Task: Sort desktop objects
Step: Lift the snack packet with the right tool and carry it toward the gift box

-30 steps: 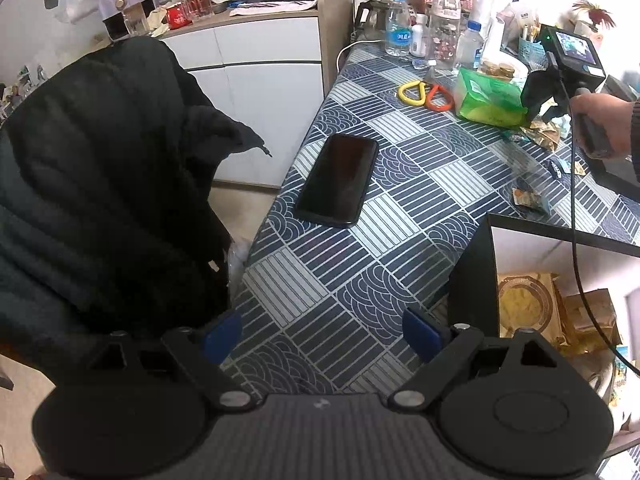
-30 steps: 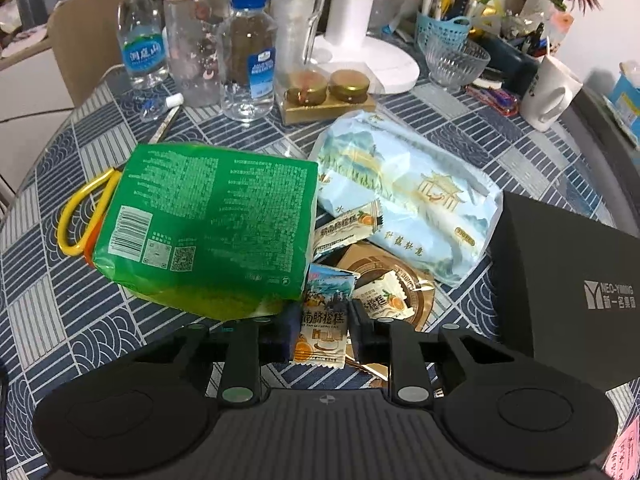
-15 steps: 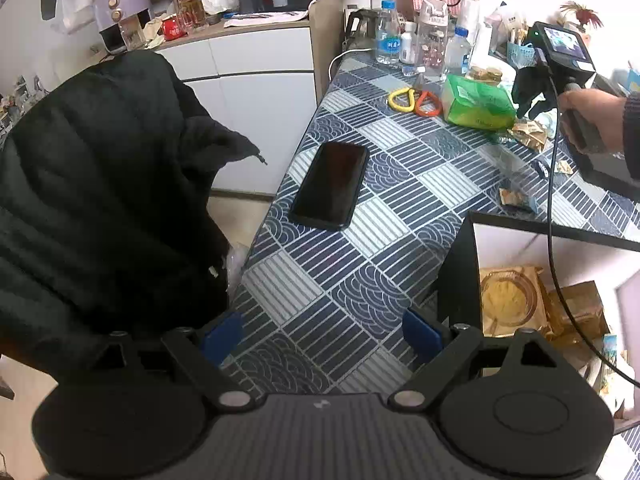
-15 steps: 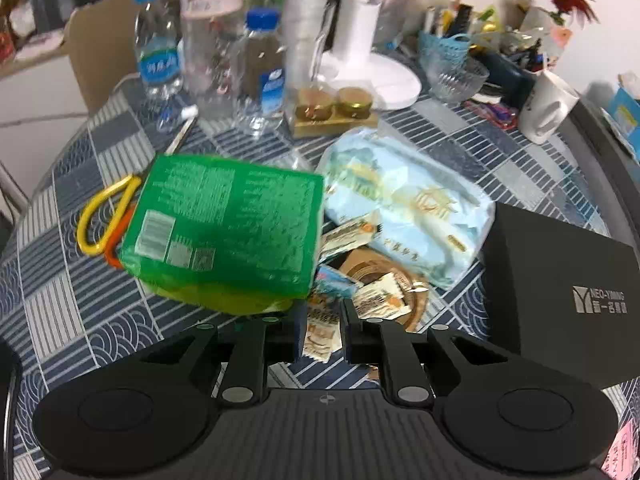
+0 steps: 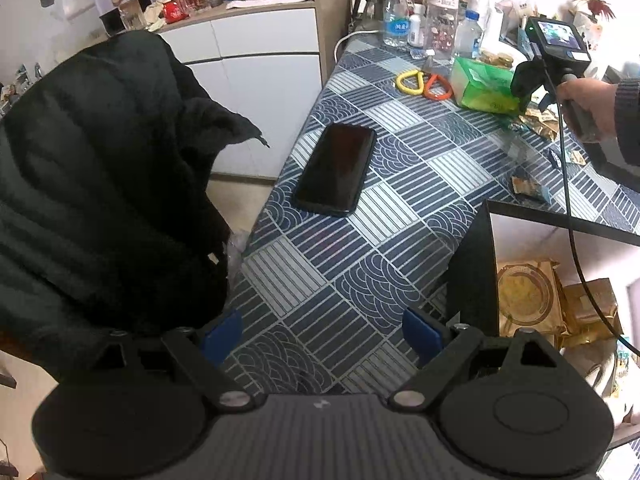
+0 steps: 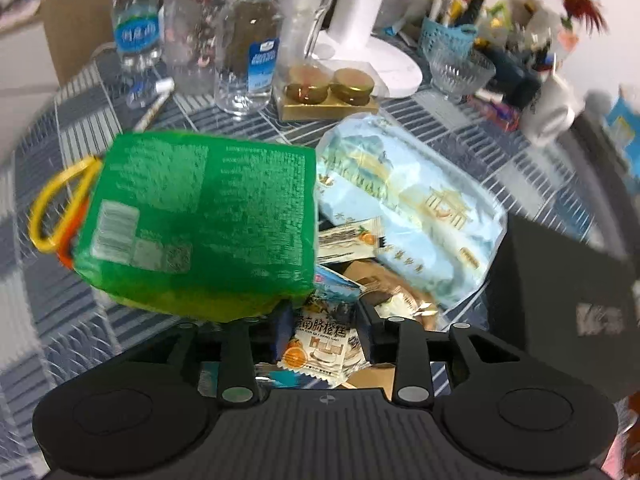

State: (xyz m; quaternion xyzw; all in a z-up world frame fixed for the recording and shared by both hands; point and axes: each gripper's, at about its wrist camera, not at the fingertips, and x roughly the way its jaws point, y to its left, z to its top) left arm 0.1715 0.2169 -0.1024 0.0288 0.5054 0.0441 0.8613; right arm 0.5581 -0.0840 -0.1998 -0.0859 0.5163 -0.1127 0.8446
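My right gripper (image 6: pixel 324 328) is shut on a small orange-print snack packet (image 6: pixel 320 344), which stays sharp while the table blurs behind it. A green pack (image 6: pixel 208 216) lies just left of it, and a light blue pack (image 6: pixel 412 200) lies to the right over more small packets. My left gripper (image 5: pixel 320 336) hangs open over the near edge of the patterned table (image 5: pixel 360 272), holding nothing. A black phone (image 5: pixel 336 170) lies ahead of it. At its right stands an open black box (image 5: pixel 472 276) with golden packets inside.
Yellow and orange clips (image 5: pixel 424 82) lie beside the green pack (image 5: pixel 484 88). Water bottles (image 6: pixel 248 40), a gold jar set (image 6: pixel 332 92) and a glass bowl (image 6: pixel 460 68) crowd the far side. A black lid (image 6: pixel 560 280) lies right. A black jacket (image 5: pixel 100 200) hangs left of the table.
The right gripper closed on the snack packet and now moves with it, blurring the scene. The left gripper drew back slightly from the table and stays open.
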